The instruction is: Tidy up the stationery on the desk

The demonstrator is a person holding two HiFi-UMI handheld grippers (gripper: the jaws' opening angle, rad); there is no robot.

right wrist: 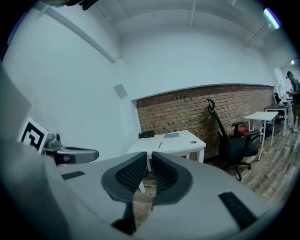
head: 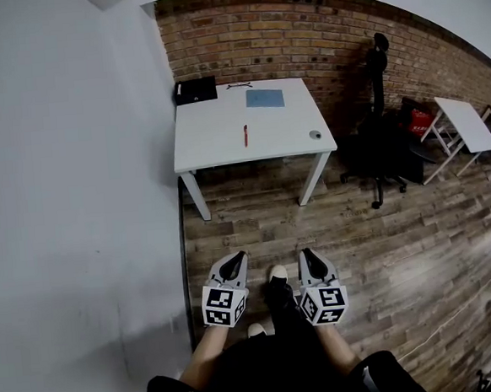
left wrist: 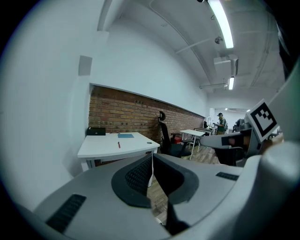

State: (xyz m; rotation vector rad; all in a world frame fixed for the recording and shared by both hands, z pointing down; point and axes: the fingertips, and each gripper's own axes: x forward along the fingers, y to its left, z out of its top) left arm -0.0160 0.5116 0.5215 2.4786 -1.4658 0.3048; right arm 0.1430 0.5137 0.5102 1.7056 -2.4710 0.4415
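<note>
A white desk stands far ahead against the brick wall. On it lie a red pen, a blue notebook, a black box at the back left corner, a small dark thin item and a small round object near the right edge. My left gripper and right gripper are held low in front of my body, well short of the desk, both shut and holding nothing. The gripper views show the desk and the pen beyond the closed jaws.
A black office chair stands right of the desk, with a second white table and a red item beyond it. A white wall runs along the left. Wooden floor lies between me and the desk. A person stands far off.
</note>
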